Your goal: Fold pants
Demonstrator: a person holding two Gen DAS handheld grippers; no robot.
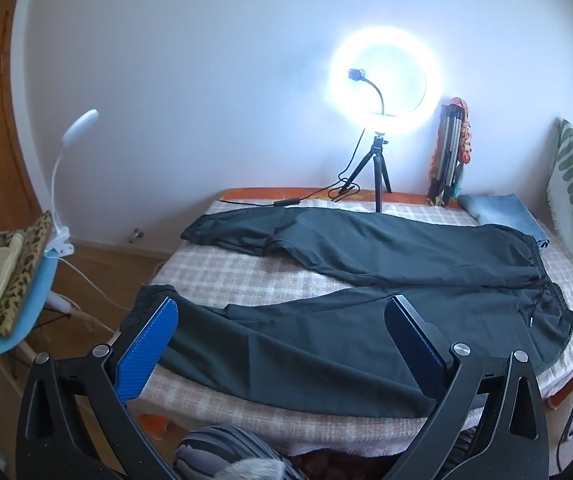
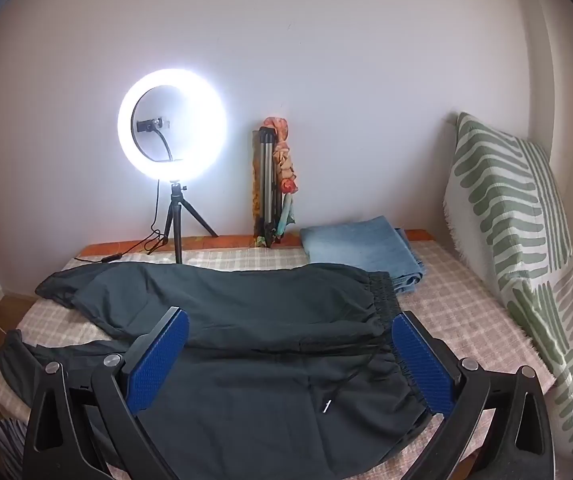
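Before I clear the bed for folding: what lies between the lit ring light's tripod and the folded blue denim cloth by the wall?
A folded silver tripod with an orange patterned scarf leans against the wall there, clearest in the right wrist view.

My left gripper was a black plastic frame with two broad arms, each pierced by a long triangular cutout and pinned with round silver screws at the joints. Its fingers carried blue pads with a fine dotted grain, one bright in the light and the other dark in shade. My right gripper was built the same: black arms, silver screw heads, and blue textured pads on both fingers.
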